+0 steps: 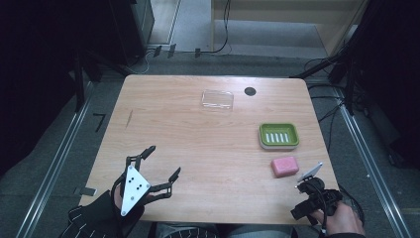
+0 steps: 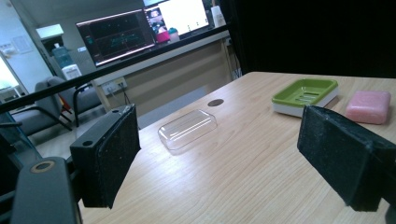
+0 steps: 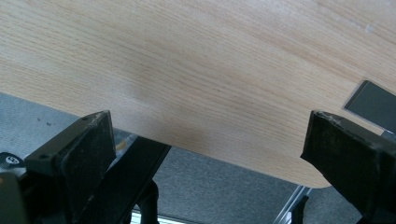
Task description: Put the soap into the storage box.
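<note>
Meanwhile, left gripper (image 1: 162, 165) and right gripper (image 3: 205, 154) hover wide-jawed, empty, near pink soap (image 1: 285, 166) on the table (image 1: 198, 139).

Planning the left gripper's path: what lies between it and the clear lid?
Nothing: in the left gripper view, bare table runs from the open left gripper to the clear lid.

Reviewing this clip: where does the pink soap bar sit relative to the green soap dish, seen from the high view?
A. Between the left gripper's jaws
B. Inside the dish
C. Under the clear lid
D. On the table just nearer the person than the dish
D: in the high view the pink soap bar lies on the bare table, just nearer the person than the green soap dish, which holds nothing.
</note>
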The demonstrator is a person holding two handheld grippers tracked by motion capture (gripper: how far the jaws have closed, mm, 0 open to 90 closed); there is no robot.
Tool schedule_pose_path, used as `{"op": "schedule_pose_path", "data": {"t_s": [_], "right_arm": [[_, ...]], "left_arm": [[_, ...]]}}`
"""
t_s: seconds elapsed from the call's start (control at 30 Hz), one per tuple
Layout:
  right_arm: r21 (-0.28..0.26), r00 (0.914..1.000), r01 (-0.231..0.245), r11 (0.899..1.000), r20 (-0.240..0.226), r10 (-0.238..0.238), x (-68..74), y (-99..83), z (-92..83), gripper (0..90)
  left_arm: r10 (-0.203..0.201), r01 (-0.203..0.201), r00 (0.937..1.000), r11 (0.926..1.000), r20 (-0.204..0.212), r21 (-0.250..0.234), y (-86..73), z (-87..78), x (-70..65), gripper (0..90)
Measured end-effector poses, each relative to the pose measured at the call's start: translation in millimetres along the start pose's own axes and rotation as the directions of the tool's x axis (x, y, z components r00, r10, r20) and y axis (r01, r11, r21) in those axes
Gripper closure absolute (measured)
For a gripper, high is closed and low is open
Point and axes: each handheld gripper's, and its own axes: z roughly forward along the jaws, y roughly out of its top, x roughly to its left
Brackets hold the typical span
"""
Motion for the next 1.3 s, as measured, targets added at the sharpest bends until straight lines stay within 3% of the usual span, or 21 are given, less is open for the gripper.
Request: {"op": "schedule_pose_path", "data": {"t_s": [0.53, 0.7, 0.93, 1.3], "right_arm": [[-0.070, 0.9995, -0.031, 0.997, -0.002, 0.031, -3.8, 2.3, -4.6, 2.7], [-0.090, 0.9998, -0.016, 0.996, 0.007, 0.017, -3.3, 6.5, -4.4, 2.2], [-0.104, 0.9998, -0.010, 0.994, 0.017, 0.012, -5.1, 18.7, -5.7, 2.0], [-0.115, 0.9992, 0.032, 0.993, 0.026, -0.029, -2.3, 32.9, -4.3, 1.7]], "left_arm": [[0.005, -0.005, 1.0000, 1.0000, 0.002, -0.001, 0.6, 0.6, -1.2, 13.6], [0.022, -0.022, 0.9997, 0.9998, 0.008, -0.006, 0.6, -0.3, -2.8, 13.6], [0.012, -0.012, 0.9999, 0.9999, -0.006, -0.004, -0.1, -1.0, -1.3, 13.6], [0.025, -0.025, 0.9997, 0.9997, 0.006, -0.003, 0.5, -0.6, -3.5, 13.6]]}}
